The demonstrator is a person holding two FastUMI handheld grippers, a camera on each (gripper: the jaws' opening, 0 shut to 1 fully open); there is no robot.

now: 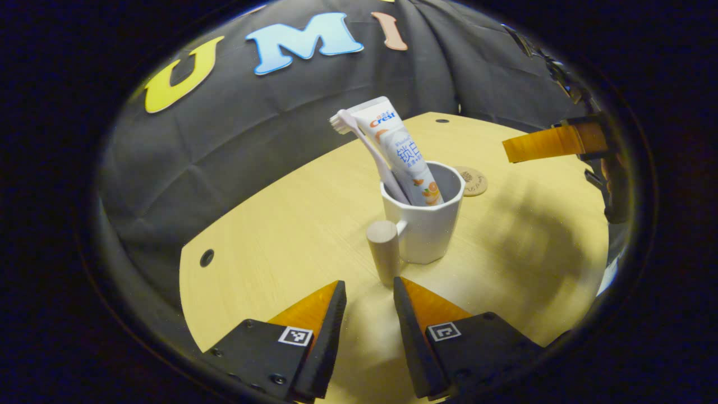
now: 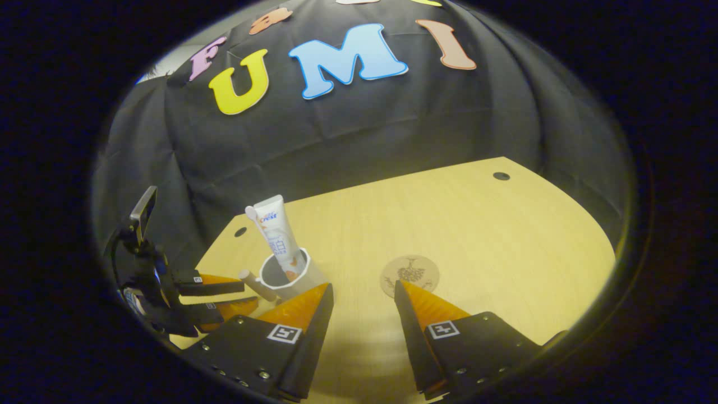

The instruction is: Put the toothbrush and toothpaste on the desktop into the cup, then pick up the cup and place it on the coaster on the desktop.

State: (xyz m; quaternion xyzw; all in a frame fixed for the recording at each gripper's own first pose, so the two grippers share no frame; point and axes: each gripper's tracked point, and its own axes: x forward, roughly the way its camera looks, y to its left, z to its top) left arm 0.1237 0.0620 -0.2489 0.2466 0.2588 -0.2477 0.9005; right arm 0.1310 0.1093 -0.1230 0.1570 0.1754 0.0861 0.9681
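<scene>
- White cup (image 1: 427, 227) at frame centre holds toothbrush (image 1: 367, 151) and toothpaste (image 1: 401, 151).
- My left tongs (image 1: 369, 292) gape empty before its handle.
- My right tongs (image 2: 363, 294) gape empty near the coaster (image 2: 409, 274).

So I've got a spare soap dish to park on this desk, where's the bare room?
Most of the desktop is bare: the wide stretch right of and behind the coaster, out to the far edge. The near left is crowded, where the cup with toothbrush and toothpaste stands, and the left gripper sits open at its handle.
</scene>
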